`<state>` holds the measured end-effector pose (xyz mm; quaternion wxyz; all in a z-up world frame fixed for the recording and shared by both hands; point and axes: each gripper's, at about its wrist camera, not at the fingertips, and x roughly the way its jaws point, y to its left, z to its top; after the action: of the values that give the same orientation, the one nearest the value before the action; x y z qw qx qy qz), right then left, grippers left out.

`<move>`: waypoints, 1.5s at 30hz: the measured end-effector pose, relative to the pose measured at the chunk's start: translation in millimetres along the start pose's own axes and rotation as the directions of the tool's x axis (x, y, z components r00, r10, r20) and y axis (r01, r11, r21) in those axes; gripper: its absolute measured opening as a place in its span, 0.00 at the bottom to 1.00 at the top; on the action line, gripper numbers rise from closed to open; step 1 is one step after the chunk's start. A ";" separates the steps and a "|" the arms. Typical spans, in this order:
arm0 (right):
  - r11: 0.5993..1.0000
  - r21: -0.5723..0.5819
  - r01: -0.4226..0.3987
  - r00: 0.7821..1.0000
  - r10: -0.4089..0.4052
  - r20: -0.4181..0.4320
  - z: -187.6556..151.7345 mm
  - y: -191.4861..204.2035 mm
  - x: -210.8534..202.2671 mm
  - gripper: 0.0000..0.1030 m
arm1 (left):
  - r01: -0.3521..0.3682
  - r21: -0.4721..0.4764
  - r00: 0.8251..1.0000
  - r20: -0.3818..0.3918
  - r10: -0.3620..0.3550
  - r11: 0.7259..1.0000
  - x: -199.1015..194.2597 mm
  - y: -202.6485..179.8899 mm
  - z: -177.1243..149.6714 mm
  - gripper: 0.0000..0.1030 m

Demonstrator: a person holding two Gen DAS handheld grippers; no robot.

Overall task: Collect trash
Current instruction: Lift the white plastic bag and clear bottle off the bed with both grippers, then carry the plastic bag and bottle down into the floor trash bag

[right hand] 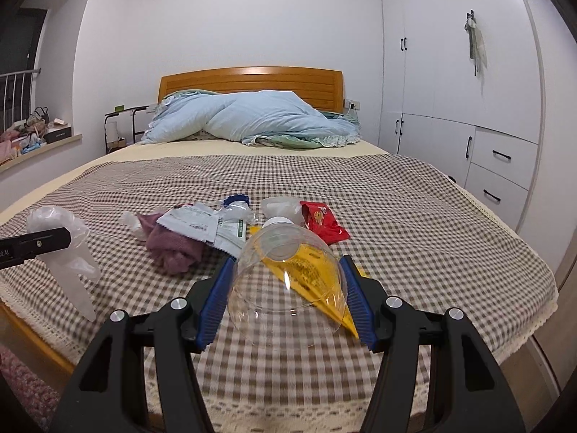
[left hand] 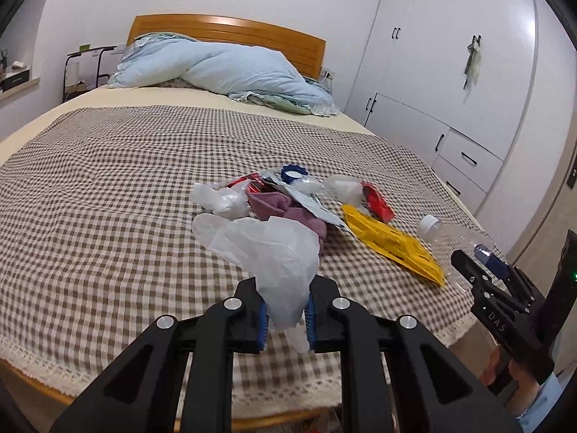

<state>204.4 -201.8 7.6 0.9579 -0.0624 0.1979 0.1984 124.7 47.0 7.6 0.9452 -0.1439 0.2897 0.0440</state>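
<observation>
L tool [left hand: 285, 319] is clamped on a thin white plastic bag [left hand: 267, 252], pads pinching its lower neck; the bag balloons up and fwd from the jaws, lifted clear of the bed [left hand: 108, 180], over the foot edge toward the left corner. Just beyond it, mid-bed near the foot edge, sits the rest of the pile: crumpled clear wrap [left hand: 223, 198], a mauve cloth [left hand: 288, 213], a torn white/grey pouch [right hand: 202, 227], a blue cap [left hand: 292, 173], a red snack packet [right hand: 324, 222] and a yellow wrapper [left hand: 393, 249], the last lying long-axis diagonal, pointing back toward the foot edge. R tool [right hand: 285, 299] grips a clear plastic bottle [right hand: 288, 278] across its body, both blue pads pressing its sides; the bottle's long axis runs straight away from the tool, white cap end fwd toward the headboard, base nearest the camera. Both tools are loaded, so I'd judge next move is a drop-off, no bin in view. After that, yellow wrapper lies nearer the R tool, cloth and clear wrap nearer the L.
</observation>
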 end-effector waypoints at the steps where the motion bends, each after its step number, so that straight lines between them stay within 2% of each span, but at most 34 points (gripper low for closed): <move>1: 1.000 0.000 -0.005 1.000 0.005 0.002 -2.2 0.7 -4.3 0.57 | 0.002 0.000 1.000 -0.002 -0.002 1.000 -2.3 -1.2 -1.4 0.13; 20: 0.998 -0.032 -0.053 0.999 0.054 0.007 -32.0 11.5 -54.2 0.57 | 0.014 0.030 0.997 -0.071 -0.012 0.999 -39.6 -23.8 -44.7 0.13; 45: 0.995 -0.028 -0.093 0.994 0.091 -0.060 -75.7 15.7 -90.5 0.57 | 0.026 0.062 0.988 -0.156 -0.016 0.998 -58.5 -33.1 -91.8 0.13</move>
<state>95.0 -234.6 -25.6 0.9404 -0.0737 0.2256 0.2433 32.6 -11.9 -24.1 0.9244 -0.1194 0.3621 0.0136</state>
